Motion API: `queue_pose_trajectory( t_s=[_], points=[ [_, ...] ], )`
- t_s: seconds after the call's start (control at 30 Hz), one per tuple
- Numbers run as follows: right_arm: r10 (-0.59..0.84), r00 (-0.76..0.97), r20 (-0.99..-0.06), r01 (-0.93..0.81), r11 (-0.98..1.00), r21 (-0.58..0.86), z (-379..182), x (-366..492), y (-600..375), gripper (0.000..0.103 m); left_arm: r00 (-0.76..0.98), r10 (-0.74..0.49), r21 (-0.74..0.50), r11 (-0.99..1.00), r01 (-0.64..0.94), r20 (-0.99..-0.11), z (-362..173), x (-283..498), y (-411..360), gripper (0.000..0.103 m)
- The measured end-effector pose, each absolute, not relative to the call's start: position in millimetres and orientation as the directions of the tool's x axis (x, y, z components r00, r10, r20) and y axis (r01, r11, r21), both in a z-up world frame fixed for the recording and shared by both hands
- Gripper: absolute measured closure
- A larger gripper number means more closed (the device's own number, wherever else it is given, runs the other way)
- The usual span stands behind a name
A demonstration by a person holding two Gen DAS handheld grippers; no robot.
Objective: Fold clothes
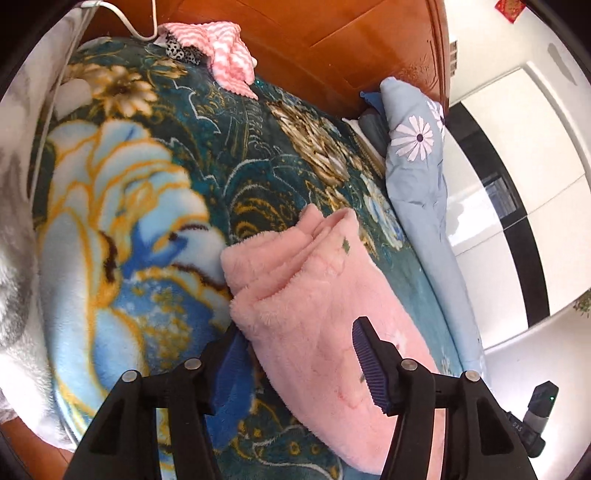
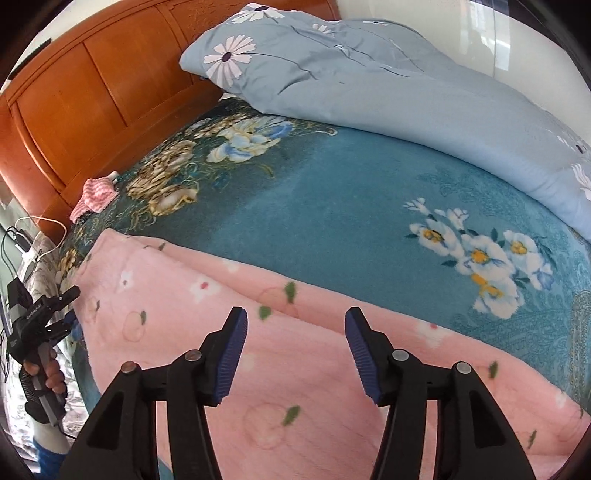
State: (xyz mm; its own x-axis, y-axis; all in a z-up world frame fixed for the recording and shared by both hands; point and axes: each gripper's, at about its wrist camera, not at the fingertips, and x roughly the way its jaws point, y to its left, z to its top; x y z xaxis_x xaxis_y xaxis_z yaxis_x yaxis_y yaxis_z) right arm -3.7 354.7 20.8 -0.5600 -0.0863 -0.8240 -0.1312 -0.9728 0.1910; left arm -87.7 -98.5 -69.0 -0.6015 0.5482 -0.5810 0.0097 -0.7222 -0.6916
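A pink fleece garment (image 2: 229,332) with small flowers and leaves lies folded in a long band on the teal floral blanket (image 2: 332,199). In the left wrist view its end (image 1: 314,295) shows stacked folded layers. My left gripper (image 1: 295,365) is open, its jaws straddling the garment's end edge, one blue pad (image 1: 369,362) over the fleece, the other beside it. It also shows in the right wrist view (image 2: 68,308) at the garment's left end. My right gripper (image 2: 295,354) is open just above the middle of the garment, holding nothing.
A light blue daisy-print quilt (image 2: 369,81) is piled along the far side of the bed. A pink-and-white zigzag cloth (image 1: 221,48) lies by the wooden headboard (image 2: 92,85). A white cable (image 1: 122,22) and charger hang at the bed's left edge.
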Motion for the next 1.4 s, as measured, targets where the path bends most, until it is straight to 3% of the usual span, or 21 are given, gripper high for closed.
queue_pose_trajectory(
  t_s=[0.03, 0.07, 0.17, 0.3, 0.43, 0.73, 0.93, 1.1, 1.23, 1.33, 1.4],
  points=[
    [-0.089, -0.556, -0.826, -0.117, -0.976, 0.184, 20.5, -7.5, 348.1, 0.046, -0.615, 0.54, -0.685, -0.729, 0.0, -0.574, -67.1, -86.7, -98.0, 0.078],
    [-0.092, -0.552, -0.829, -0.102, -0.979, 0.177, 20.3, -11.3, 341.5, 0.046, -0.625, 0.533, -0.675, -0.738, -0.014, -0.57, -64.9, -86.2, -97.0, 0.091],
    [-0.1, -0.535, -0.839, -0.068, -0.985, 0.161, 17.8, -25.9, 323.7, 0.046, -0.649, 0.499, -0.618, -0.784, -0.056, -0.574, -57.3, -84.6, -91.5, 0.093],
    [-0.103, -0.499, -0.861, -0.032, -0.99, 0.137, 11.5, -39.2, 301.5, 0.046, -0.633, 0.395, -0.445, -0.891, -0.089, -0.665, -53.7, -81.2, -76.5, 0.093],
    [-0.111, -0.483, -0.869, -0.013, -0.991, 0.133, 2.0, -41.6, 285.7, 0.046, -0.671, 0.43, -0.447, -0.88, -0.162, -0.604, -55.9, -72.9, -72.3, 0.093],
    [-0.093, -0.433, -0.897, -0.049, -0.991, 0.127, -15.5, -34.1, 284.7, 0.046, -0.857, 0.194, 0.04, -0.969, -0.242, -0.477, -25.9, -35.3, 1.8, 0.093],
    [-0.083, -0.444, -0.892, -0.131, -0.979, 0.157, -13.6, -22.7, 305.3, 0.046, -0.853, 0.278, 0.045, -0.943, -0.331, -0.442, -10.7, -44.8, 17.8, 0.093],
    [-0.085, -0.456, -0.886, -0.176, -0.967, 0.183, -6.8, -12.9, 319.6, 0.046, -0.875, 0.278, -0.022, -0.956, -0.293, -0.395, 16.2, -82.4, -12.7, 0.093],
    [-0.092, -0.484, -0.87, -0.163, -0.968, 0.193, 2.1, -11.1, 321.2, 0.046, -0.819, 0.32, -0.266, -0.94, -0.212, -0.476, -7.0, -105.0, -64.9, 0.093],
    [-0.136, -0.495, -0.858, -0.114, -0.969, 0.219, 5.1, -20.3, 309.0, 0.046, -0.751, 0.312, -0.34, -0.932, -0.124, -0.582, -47.6, -110.7, -77.2, 0.093],
    [-0.171, -0.491, -0.854, -0.06, -0.971, 0.229, 8.4, -36.7, 290.5, 0.046, -0.734, 0.338, -0.4, -0.911, -0.099, -0.589, -56.4, -109.7, -84.3, 0.093]
  ],
)
